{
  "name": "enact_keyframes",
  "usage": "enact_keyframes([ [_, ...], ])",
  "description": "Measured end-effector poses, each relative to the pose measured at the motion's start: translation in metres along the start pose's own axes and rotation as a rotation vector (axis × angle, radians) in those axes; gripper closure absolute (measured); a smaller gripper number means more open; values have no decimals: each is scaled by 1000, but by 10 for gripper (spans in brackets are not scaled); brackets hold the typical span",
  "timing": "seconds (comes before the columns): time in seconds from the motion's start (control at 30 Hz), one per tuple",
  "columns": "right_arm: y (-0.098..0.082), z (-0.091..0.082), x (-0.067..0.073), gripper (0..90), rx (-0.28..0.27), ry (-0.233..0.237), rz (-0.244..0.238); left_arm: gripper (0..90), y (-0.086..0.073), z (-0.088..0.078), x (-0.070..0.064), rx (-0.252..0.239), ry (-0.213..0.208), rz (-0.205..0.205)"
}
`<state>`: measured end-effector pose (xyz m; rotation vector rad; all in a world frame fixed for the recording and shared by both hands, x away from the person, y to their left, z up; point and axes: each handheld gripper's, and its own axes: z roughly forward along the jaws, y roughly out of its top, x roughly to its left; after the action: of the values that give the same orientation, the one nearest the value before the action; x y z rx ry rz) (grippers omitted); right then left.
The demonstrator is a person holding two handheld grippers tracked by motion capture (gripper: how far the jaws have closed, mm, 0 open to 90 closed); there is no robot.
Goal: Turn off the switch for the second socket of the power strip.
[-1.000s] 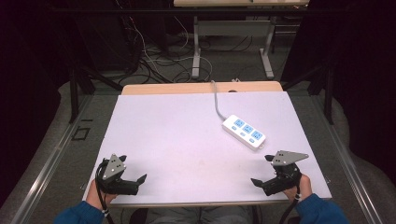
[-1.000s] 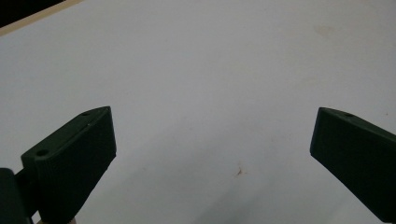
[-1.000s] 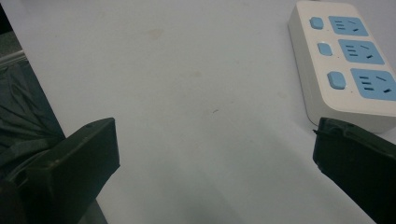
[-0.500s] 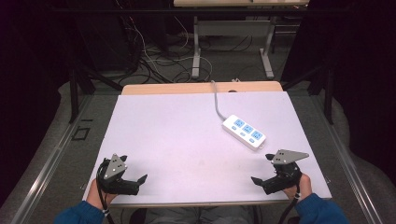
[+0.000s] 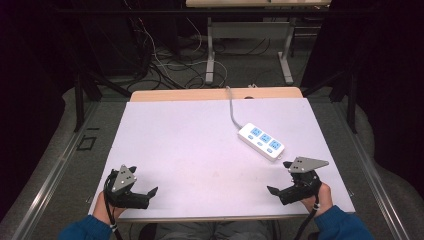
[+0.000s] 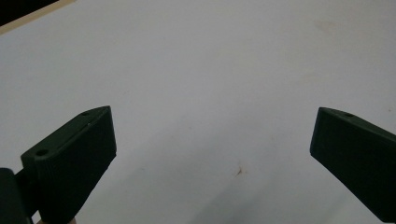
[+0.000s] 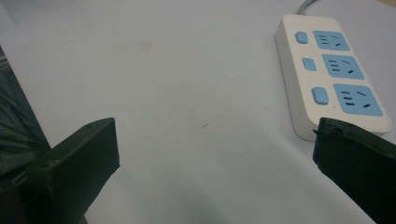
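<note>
white power strip (image 5: pixel 261 141) lies right of centre on the table (image 5: pixel 190 145), just beyond the right gripper (image 5: pixel 280 191), well apart from the left gripper (image 5: pixel 146 194) at the near left edge. both sets of jaws spread wide, holding nothing. strip's cord (image 5: pixel 232 107) runs off the far edge; its end is out of sight.

The table (image 5: pixel 200 145) is seen from above the near edge in the high view, looking forward and down, with floor and cables toward 12 o'clock. The left gripper view is set low and close over bare tabletop (image 6: pixel 210 84), aimed between wide-spread jaws. The right gripper view is equally low, aimed toward the strip (image 7: pixel 327 70) at 1 o'clock; the strip (image 5: pixel 261 141) is shared with the high view.
</note>
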<state>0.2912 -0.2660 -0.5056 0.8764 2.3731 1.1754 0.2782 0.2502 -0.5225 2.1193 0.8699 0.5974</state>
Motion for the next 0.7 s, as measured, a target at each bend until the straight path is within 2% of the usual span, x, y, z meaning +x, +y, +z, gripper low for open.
enact_keyframes([
  [0.07,1,0,-1,0,8,10,0,3,0,0,0,1,1,-1],
  [0.7,16,8,-7,1,18,-21,10,3,0,1,0,0,-4,-4],
])
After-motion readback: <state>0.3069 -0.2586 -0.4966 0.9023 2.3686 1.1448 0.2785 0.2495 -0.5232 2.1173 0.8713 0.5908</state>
